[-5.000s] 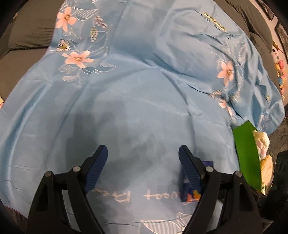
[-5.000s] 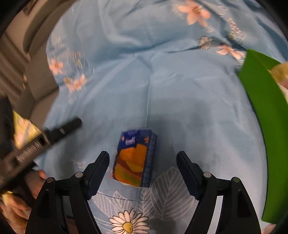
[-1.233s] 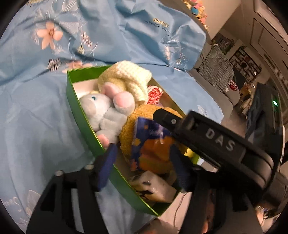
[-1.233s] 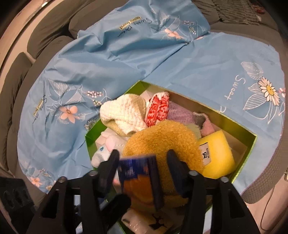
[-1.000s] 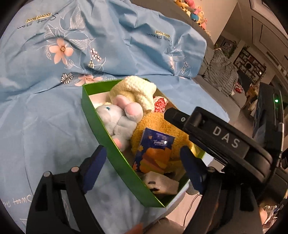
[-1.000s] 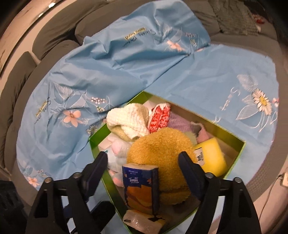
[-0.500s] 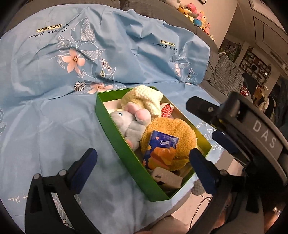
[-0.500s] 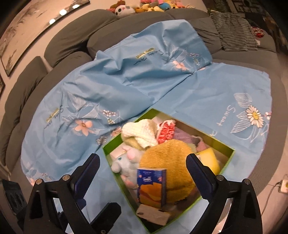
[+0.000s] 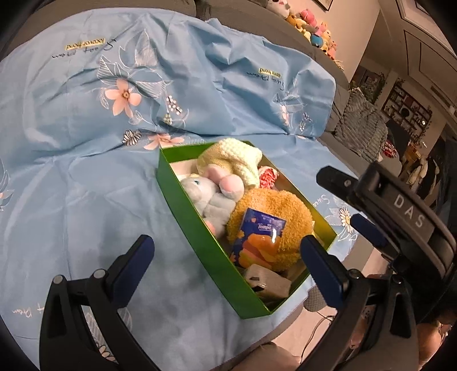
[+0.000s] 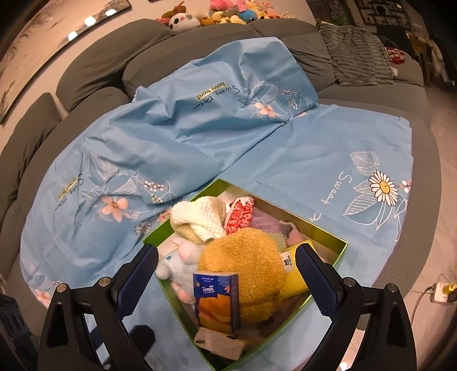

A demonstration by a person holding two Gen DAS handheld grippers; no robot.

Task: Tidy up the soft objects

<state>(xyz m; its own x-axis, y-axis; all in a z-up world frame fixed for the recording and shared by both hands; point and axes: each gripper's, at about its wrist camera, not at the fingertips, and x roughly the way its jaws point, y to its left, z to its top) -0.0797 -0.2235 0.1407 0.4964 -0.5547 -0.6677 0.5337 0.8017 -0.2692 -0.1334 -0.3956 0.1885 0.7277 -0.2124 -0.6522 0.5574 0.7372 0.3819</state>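
A green box [image 9: 188,211] [image 10: 337,255] sits on a blue flowered sheet [image 9: 71,171] [image 10: 182,139]. It holds a blue-and-orange tissue pack [image 9: 257,238] [image 10: 217,301] leaning on an orange plush [image 9: 274,211] [image 10: 245,256], a grey bunny [image 9: 208,197] [image 10: 177,262], a cream knit [image 9: 231,157] [image 10: 200,214], a yellow sponge [image 10: 294,274] and a white packet [image 9: 267,282] [image 10: 220,344]. My left gripper [image 9: 228,256] is open and empty above the box's near end. My right gripper [image 10: 227,271] is open and empty above the box; it also shows in the left wrist view [image 9: 368,228].
The sheet covers a grey curved sofa [image 10: 94,65]. Plush toys [image 10: 205,14] line the sofa's back. A striped grey cushion [image 10: 357,60] lies at the far right. The sofa's front edge and floor with a power strip [image 10: 441,292] are just right of the box.
My right gripper let go of the tissue pack into the box about a second ago. Both grippers have since pulled up and back from the box, still open.
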